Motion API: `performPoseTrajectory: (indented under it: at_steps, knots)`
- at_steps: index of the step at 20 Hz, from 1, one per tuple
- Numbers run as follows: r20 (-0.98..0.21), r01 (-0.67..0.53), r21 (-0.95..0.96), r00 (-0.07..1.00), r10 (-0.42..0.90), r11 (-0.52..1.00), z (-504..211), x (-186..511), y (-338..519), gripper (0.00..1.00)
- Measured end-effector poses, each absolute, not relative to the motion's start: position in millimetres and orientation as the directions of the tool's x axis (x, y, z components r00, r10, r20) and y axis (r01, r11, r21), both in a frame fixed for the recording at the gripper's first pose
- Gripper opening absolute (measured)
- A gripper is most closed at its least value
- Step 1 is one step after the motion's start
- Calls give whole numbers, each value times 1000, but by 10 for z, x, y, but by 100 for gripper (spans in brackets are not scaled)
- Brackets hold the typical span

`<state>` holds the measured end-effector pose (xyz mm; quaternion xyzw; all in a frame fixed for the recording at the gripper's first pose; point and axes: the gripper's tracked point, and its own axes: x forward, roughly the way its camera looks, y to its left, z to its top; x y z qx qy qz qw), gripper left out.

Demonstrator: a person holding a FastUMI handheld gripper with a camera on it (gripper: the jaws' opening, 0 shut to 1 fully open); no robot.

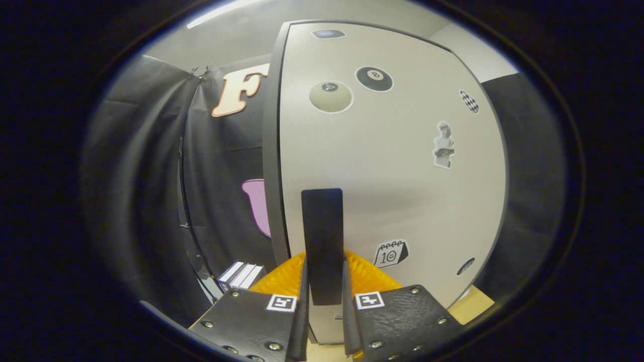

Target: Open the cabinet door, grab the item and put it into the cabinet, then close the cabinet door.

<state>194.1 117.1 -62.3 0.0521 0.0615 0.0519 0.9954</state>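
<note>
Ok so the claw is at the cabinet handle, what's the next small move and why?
Probably pull straight back to swing the door open. The claw appears shut on the dark vertical handle, one finger on each side, and the door looks closed or barely ajar.

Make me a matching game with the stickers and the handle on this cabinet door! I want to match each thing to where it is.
Things:
1. black handle
2. eight-ball sticker
3. calendar sticker
4. statue sticker

Places:
A. low on the cabinet door, just beside the handle
B. between the fingers of the gripper, which close on it
C. near the top of the door, next to a pale ball sticker
D. about halfway up the door, toward its far edge from the handle

Pairs: 1-B, 2-C, 3-A, 4-D
</note>
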Motion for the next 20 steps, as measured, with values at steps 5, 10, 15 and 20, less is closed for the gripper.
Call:
performPoseTrajectory:
  at_steps: [5, 10, 15, 20]
  knots:
    - [-124, -95, 107, 986, 108, 990, -609, 1825, 1129, 28]
    - [-107, -78, 105, 990, 89, 991, -574, 1557, 1005, 28]
    - [-100, -99, 127, 989, 112, 987, -553, 1414, 921, 18]
    - [-104, -100, 153, 988, 116, 983, -550, 1321, 823, 18]
